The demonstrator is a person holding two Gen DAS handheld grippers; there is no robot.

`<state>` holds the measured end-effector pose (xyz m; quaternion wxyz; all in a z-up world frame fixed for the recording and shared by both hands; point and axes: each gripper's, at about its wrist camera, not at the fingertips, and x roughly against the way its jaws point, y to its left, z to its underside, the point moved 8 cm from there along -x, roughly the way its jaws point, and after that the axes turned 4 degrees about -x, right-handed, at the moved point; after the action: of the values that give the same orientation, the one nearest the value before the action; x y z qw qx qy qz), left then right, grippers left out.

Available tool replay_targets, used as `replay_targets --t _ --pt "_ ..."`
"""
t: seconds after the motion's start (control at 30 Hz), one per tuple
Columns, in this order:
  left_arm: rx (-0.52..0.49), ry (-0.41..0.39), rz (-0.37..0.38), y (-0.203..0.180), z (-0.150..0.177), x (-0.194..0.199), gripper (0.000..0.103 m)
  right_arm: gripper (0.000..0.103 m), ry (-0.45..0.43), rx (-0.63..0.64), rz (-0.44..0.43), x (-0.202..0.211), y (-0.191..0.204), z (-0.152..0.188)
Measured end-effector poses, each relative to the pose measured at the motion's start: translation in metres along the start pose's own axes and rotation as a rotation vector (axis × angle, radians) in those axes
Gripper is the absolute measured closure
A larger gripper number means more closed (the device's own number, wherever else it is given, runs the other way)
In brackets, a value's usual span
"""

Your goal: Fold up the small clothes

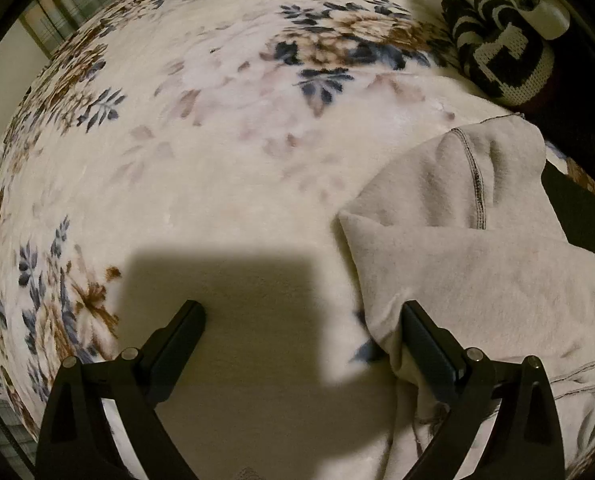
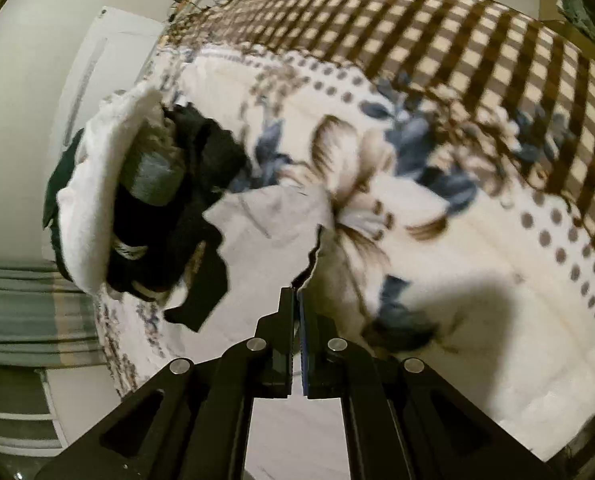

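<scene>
A pale beige garment (image 1: 477, 272) with dark seam stitching lies rumpled on the floral blanket (image 1: 217, 140), at the right of the left wrist view. My left gripper (image 1: 301, 312) stands open and points steeply down. Its right finger (image 1: 429, 344) rests on the garment's left edge and its left finger (image 1: 181, 332) hangs over bare blanket. In the right wrist view my right gripper (image 2: 297, 292) is shut on an edge of the pale garment (image 2: 273, 232), which rises from the closed jaws and trails away to the upper left.
A heap of clothes (image 2: 193, 184) with black pieces, a grey sock (image 2: 153, 176) and white cloth (image 2: 93, 200) lies left of the held garment. A black-and-white striped knit (image 1: 497, 52) sits at top right. A brown checked blanket (image 2: 437, 32) covers the far side.
</scene>
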<state>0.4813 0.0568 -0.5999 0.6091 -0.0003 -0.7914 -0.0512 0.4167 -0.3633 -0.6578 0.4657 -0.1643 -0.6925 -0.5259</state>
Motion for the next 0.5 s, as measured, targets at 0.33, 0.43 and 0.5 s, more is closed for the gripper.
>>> replay_targets --t 0.33,0.43,0.5 --pt "-0.007 -0.026 0.031 -0.001 -0.007 0.028 0.003 0.098 0.106 -0.015 0.092 -0.031 -0.032 0.001" --pt "-0.042 -0.071 0.063 -0.012 -0.023 0.055 0.003 0.069 0.072 0.138 0.171 -0.019 -0.013 -0.002" --pt "-0.082 -0.102 0.09 -0.028 -0.042 0.068 0.003 0.039 0.045 0.255 0.2 -0.015 0.011 -0.003"
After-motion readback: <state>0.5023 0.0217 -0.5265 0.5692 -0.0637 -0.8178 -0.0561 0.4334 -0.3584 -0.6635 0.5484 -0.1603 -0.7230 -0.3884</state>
